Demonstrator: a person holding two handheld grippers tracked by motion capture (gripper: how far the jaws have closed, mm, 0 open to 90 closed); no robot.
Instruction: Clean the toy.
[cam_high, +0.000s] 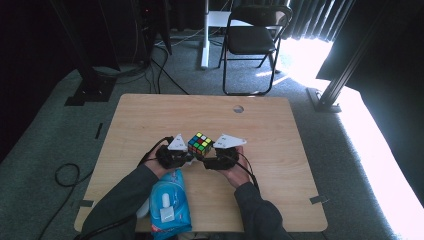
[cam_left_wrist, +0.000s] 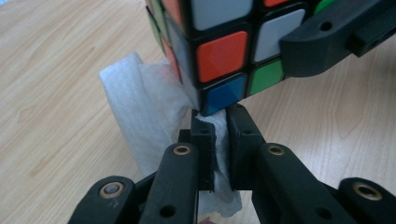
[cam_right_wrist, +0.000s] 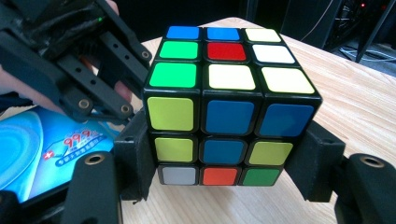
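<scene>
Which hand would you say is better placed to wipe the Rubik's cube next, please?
Left. The left gripper pinches the white wipe against the Rubik's cube, while the right gripper clamps the cube's sides.

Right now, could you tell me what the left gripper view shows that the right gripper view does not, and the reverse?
Left gripper view alone: a white wipe pinched in the left gripper, pressed against the cube's lower edge. Right gripper view alone: the blue wipes pack lying on the table, and the cube's top face, with the right gripper clamping the cube's two sides. Both share: the Rubik's cube and the wooden table.
</scene>
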